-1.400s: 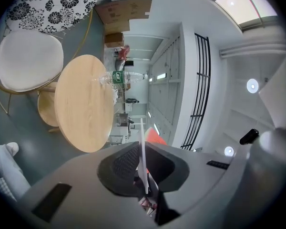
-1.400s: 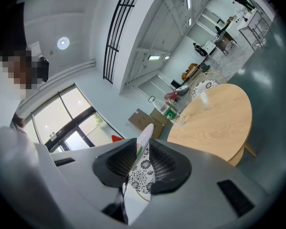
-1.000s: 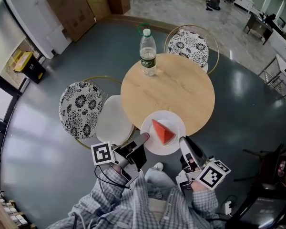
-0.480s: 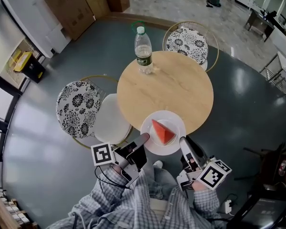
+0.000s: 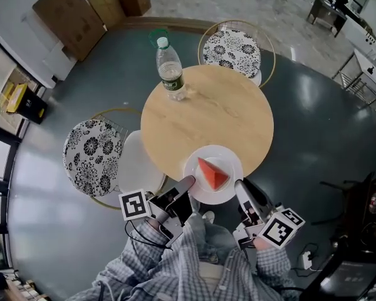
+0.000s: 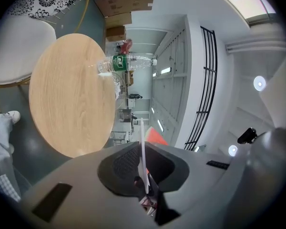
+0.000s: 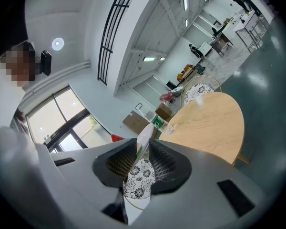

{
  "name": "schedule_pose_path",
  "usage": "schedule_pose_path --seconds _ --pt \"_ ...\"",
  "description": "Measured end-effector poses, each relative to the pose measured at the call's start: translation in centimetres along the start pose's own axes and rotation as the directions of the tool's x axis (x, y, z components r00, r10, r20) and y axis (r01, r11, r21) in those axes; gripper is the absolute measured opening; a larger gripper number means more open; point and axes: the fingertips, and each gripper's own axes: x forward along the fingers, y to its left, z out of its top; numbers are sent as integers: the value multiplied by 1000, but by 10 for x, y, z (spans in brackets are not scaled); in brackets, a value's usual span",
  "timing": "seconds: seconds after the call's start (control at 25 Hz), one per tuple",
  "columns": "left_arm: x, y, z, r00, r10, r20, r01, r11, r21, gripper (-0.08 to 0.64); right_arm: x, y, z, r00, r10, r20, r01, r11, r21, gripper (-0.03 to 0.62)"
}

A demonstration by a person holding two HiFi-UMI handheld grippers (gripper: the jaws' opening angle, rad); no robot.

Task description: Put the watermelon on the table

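A red watermelon wedge point(image 5: 212, 173) lies on a white plate point(image 5: 227, 157) that hangs over the near edge of the round wooden table point(image 5: 207, 115). My left gripper point(image 5: 189, 182) is shut on the plate's left rim, and my right gripper point(image 5: 239, 185) is shut on its right rim. In the left gripper view the plate's rim point(image 6: 142, 142) runs as a thin white line between the jaws of the left gripper point(image 6: 142, 151), with the watermelon point(image 6: 155, 136) behind it. In the right gripper view the rim point(image 7: 144, 136) sits between the pads of the right gripper point(image 7: 142, 149).
A water bottle point(image 5: 171, 77) stands upright at the table's far left edge. A flower-patterned chair point(image 5: 232, 47) stands behind the table, and another point(image 5: 91, 157) with a white seat stands to its left. Cardboard boxes point(image 5: 69, 17) lean against the far wall.
Both grippers have carried the plate a little forward and lower, so it overlaps the table's near edge more. The table and bottle sit further left in the head view.
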Motion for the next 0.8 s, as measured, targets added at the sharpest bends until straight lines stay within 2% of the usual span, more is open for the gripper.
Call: schedule_pose_path --seconds 0.16,0.8 --pt "16 8 16 1000 19 -19 -19 1000 -5 27 15 -14 10 1000 -24 14 23 999 34 89" --pt "74 25 91 998 38 -45 -37 999 10 26 92 -55 47 998 -67 19 66 996 55 84"
